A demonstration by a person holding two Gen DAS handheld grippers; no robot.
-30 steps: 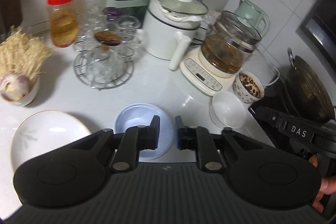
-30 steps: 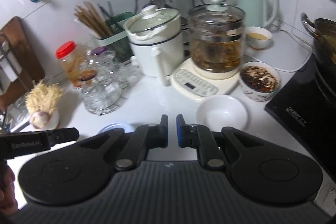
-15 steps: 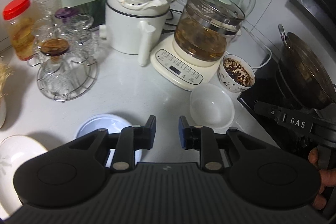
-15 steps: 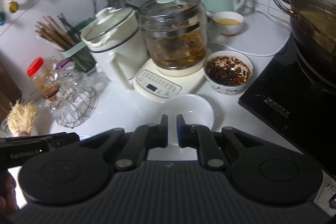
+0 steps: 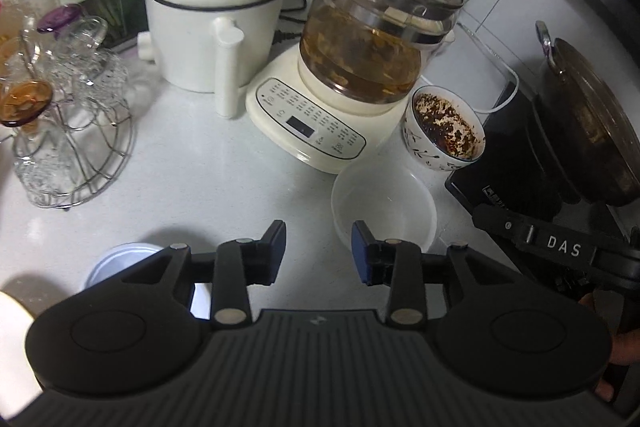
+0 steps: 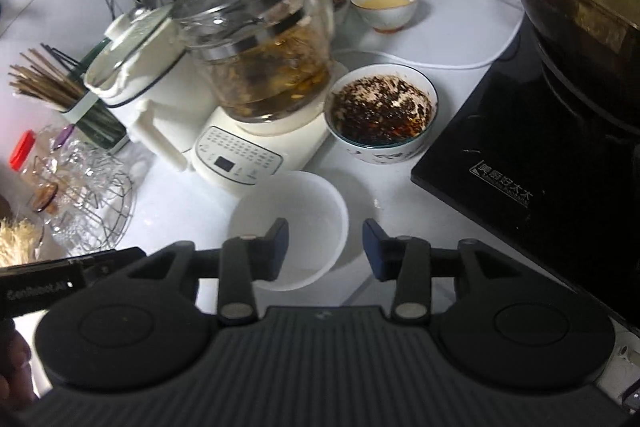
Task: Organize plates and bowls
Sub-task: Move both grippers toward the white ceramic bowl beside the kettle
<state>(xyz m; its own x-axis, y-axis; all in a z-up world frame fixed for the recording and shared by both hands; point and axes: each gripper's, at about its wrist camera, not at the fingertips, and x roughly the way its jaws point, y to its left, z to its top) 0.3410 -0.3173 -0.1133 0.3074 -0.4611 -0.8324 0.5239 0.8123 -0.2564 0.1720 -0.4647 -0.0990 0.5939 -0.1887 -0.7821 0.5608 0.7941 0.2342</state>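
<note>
Item: shallow white translucent plastic bowl (image 6: pixel 289 227), empty, upright on the white counter (image 5: pixel 208 163). Location: just in front of the cream base of the glass herbal-tea kettle (image 6: pixel 256 43), at 7 o'clock from the patterned ceramic bowl of dark chilli sauce (image 6: pixel 382 111) and near it, left of the black induction hob (image 6: pixel 540 155).

Step in hand, as I judge it: approach for the pick-up of this bowl. Nothing is gripped.

Right gripper (image 6: pixel 325 249): I have the jaws spread wide and empty. The left finger (image 6: pixel 276 247) sits over the bowl's interior, the right finger outside its rim at 3 o'clock, so the near-right wall lies between them. Whether a pad touches the rim I cannot tell. Pose: tilted down toward the counter, pointing at 12 o'clock toward the kettle.

Left gripper (image 5: pixel 319 251): jaws likewise parted, empty, hovering over bare counter with the same bowl (image 5: pixel 384 207) at its 1 o'clock, near the right fingertip.

Second item: pale blue round plate (image 5: pixel 120 263), at 9 o'clock below the left gripper, partly hidden under its body.

Next move calls for: lowering my right gripper so the rim sits between the pads, then closing gently; thin plastic may flex or slide.
</note>
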